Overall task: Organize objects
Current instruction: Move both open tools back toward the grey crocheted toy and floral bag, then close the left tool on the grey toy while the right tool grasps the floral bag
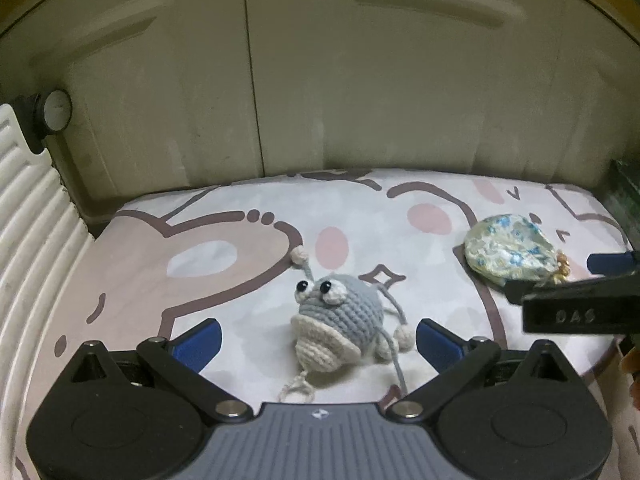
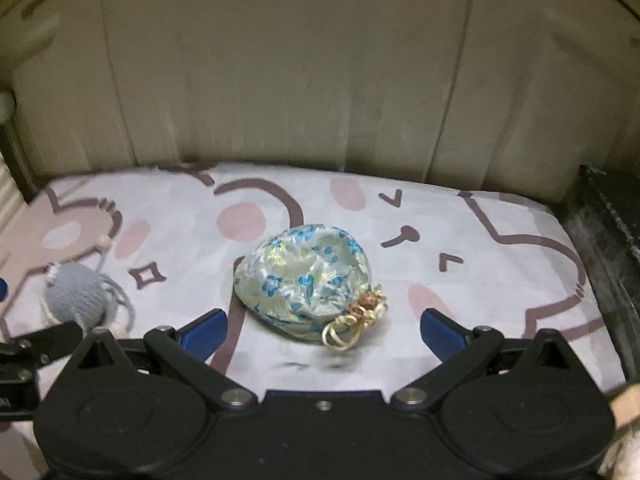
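Left wrist view: left tool (image 1: pixel 318 334) spread wide, grasping nothing, blue fingers either side of a knitted toy (image 1: pixel 336 320) but not touching it. Toy lay on a printed mat (image 1: pixel 224 288), grey and cream, eyes toward the camera, strings trailing to small pompoms. Further right, well apart from the toy, sat a flowered pouch (image 1: pixel 508 248) with a gold drawstring knot at its near end. Black frame of the right tool (image 1: pixel 580 300) reached in from the right edge, just before the pouch. Pale cabinet doors (image 1: pixel 320 80) behind the mat; white ribbed panel (image 1: pixel 32 220) along the left.

Right wrist view: right tool (image 2: pixel 324 328) likewise released, holding nothing, fingers bracketing the pouch (image 2: pixel 304 276) without contact. Pouch rested near the middle of the mat (image 2: pixel 460 232), knot toward the camera. Toy (image 2: pixel 76 296) lay near the left edge, partly hidden behind the left tool's frame.

Progress, as a judgement: barely begun. Both things loose on the mat, neither lifted nor gathered, no container or target spot in sight. Each tool lined up on its own thing; closing and carrying all left to do.
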Demonstrator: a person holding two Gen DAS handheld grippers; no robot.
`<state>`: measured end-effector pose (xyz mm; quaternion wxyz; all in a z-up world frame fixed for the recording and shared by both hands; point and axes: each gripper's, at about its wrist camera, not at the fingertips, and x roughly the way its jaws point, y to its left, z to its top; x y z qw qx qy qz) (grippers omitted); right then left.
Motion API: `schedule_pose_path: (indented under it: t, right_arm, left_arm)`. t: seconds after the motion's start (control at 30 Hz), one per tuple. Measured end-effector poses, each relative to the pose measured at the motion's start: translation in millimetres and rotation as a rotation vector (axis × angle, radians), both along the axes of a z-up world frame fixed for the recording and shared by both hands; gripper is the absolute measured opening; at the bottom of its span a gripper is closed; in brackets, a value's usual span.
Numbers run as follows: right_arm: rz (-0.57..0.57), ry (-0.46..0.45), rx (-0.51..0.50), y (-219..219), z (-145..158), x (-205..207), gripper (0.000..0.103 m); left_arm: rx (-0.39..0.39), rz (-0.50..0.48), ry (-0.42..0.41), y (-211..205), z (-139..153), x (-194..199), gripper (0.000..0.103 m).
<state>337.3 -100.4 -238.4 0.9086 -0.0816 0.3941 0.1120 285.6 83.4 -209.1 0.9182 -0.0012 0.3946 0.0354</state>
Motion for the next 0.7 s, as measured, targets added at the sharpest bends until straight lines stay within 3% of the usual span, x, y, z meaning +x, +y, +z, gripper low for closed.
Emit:
schedule_pose_path:
  t: [0.17, 0.33, 0.6, 0.7]
  right_arm:
    - [0.037, 0.000, -0.022, 7, -9, 13, 0.103]
    - [0.066, 0.028, -0.058, 12, -17, 31, 0.103]
    - [0.069, 0.100, 0.070, -1, -20, 52, 0.102]
    - [0.103, 0.092, 0.076, 0, -18, 50, 0.092]
  left_arm:
    - [-0.022, 0.026, -0.011, 1, -1, 7, 0.100]
    - [-0.015, 0.053, 0.011, 2, -3, 15, 0.091]
    - [-0.028, 0.041, 0.028, -2, -5, 22, 0.078]
    - [-0.038, 0.032, 0.044, -6, -6, 25, 0.071]
